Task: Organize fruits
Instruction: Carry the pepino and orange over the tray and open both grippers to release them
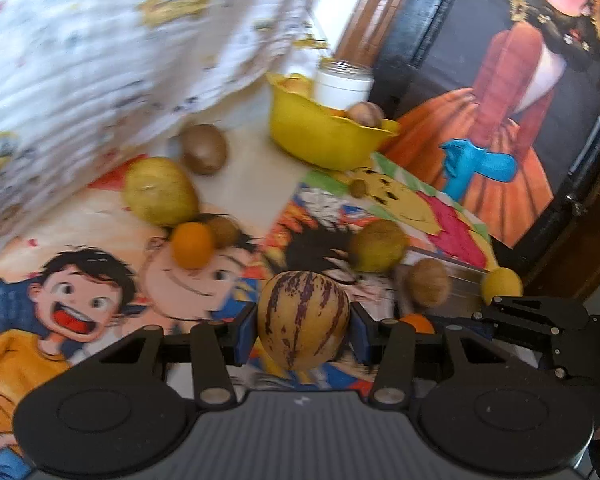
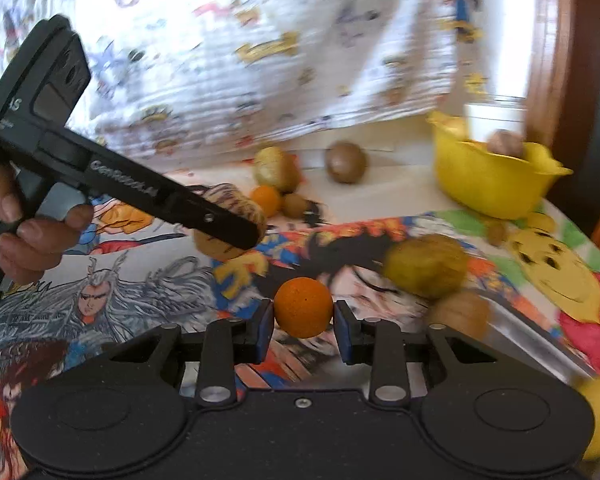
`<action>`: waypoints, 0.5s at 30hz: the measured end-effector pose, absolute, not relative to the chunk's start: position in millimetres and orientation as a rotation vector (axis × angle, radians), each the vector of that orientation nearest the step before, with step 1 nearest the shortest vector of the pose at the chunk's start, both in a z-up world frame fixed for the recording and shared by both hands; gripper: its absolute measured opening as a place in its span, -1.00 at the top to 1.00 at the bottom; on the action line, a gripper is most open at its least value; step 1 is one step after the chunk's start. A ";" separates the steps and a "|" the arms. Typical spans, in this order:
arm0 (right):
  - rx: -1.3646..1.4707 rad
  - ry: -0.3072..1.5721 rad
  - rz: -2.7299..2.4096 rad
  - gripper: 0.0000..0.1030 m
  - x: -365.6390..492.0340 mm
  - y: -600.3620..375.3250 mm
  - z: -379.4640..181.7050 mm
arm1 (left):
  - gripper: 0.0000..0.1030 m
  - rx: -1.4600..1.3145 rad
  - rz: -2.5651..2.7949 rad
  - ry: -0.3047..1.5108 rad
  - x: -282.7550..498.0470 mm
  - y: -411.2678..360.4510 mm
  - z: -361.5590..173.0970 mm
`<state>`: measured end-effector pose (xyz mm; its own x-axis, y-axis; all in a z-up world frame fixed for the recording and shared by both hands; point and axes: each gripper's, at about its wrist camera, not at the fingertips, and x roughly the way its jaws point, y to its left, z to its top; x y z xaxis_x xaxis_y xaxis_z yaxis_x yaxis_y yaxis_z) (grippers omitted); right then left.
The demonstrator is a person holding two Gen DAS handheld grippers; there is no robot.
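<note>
My left gripper (image 1: 303, 330) is shut on a yellow melon with purple stripes (image 1: 302, 320), held above the cartoon-print cloth. In the right wrist view the left gripper (image 2: 236, 224) holds that striped melon (image 2: 232, 222) at the left. My right gripper (image 2: 303, 330) is shut on a small orange (image 2: 303, 307). A yellow bowl (image 1: 324, 136) holding a few fruits stands at the back; it also shows in the right wrist view (image 2: 488, 180). Loose fruits lie on the cloth: a yellow-green fruit (image 1: 160, 190), a kiwi (image 1: 204, 148), another small orange (image 1: 192, 244), and a green-yellow fruit (image 2: 426, 264).
A white jar (image 1: 344, 84) stands behind the bowl. A blue object (image 1: 476, 164) leans by a painted panel on the right. A patterned curtain (image 1: 100, 60) hangs at the back left. A lemon (image 1: 502, 286) and a brown fruit (image 1: 428, 282) sit near the table's right edge.
</note>
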<state>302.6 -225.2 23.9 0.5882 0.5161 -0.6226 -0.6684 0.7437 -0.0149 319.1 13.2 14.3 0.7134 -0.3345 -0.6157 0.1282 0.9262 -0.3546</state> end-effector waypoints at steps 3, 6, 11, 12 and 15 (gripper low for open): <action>-0.231 0.624 0.640 0.34 296.3 -252.1 28.3 | 0.01 -0.285 -0.287 0.733 318.0 -7.6 19.4; -0.205 0.613 0.587 0.34 291.0 -278.5 30.3 | 0.00 -0.271 -0.314 0.731 318.3 -29.6 22.1; -0.193 0.595 0.498 0.34 283.5 -316.0 27.8 | 0.00 -0.253 -0.356 0.738 322.0 -68.3 21.7; -0.185 0.595 0.482 0.34 282.2 -323.4 26.1 | 0.00 -0.248 -0.368 0.740 323.2 -77.0 20.6; -0.160 0.602 0.440 0.34 280.5 -339.9 19.2 | 0.00 -0.237 -0.395 0.751 324.9 -99.4 15.3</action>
